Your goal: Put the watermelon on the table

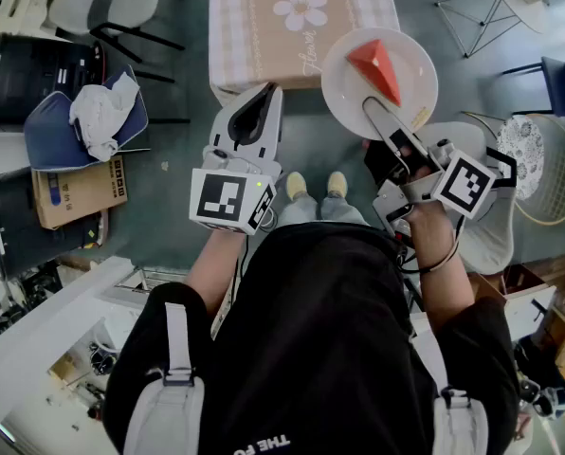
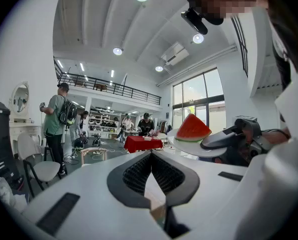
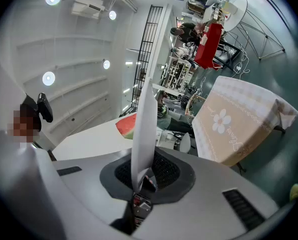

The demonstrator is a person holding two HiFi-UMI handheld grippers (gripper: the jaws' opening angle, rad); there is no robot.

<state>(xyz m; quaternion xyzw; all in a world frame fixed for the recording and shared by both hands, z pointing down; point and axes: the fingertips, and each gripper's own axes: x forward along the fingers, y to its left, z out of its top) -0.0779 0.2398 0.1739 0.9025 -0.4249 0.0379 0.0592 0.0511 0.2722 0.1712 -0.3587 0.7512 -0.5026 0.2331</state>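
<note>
A red watermelon wedge (image 1: 375, 67) lies on a round white plate (image 1: 410, 60). My right gripper (image 1: 377, 112) is shut on the plate's near rim and holds it level in the air, just right of the checked table (image 1: 264, 27) with a flower print. In the right gripper view the plate (image 3: 145, 119) stands edge-on between the jaws, the watermelon (image 3: 127, 126) on its left face and the table (image 3: 239, 119) beyond. My left gripper (image 1: 261, 109) is shut and empty beside it. The left gripper view shows the watermelon (image 2: 192, 128) on the plate (image 2: 186, 148).
A cardboard box (image 1: 79, 190), a blue cushion with a white cloth (image 1: 98, 114) and black cases sit on the floor at the left. A wire chair (image 1: 548, 173) stands at the right. Several people (image 2: 56, 121) and a red-covered table (image 2: 143, 143) are far off.
</note>
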